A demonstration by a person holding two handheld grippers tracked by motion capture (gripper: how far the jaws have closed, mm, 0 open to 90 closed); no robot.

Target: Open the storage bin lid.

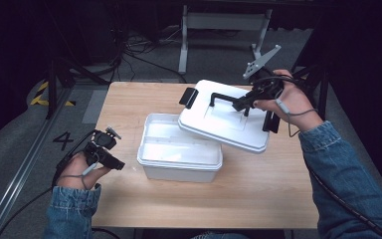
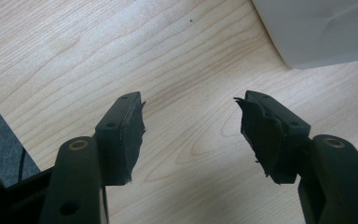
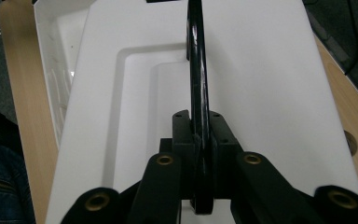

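Observation:
A white plastic box (image 1: 179,154) stands open near the middle of the wooden table. Its white lid (image 1: 226,117) hangs tilted above the box's right side, with a black latch at its far left end. My right gripper (image 1: 242,103) is shut on the lid's black handle (image 3: 196,70), which runs upright between the pressed jaws in the right gripper view, over the lid (image 3: 261,93). My left gripper (image 1: 115,164) rests low at the table's left edge, apart from the box. Its jaws stand open over bare wood (image 2: 190,123), nothing between them, the box corner (image 2: 326,32) farther ahead.
The wooden table (image 1: 258,199) has free room in front of the box and along its left side. Beyond the far edge stand a grey metal frame (image 1: 224,22) and cables on the floor. A rail (image 1: 20,169) runs along the floor at the left.

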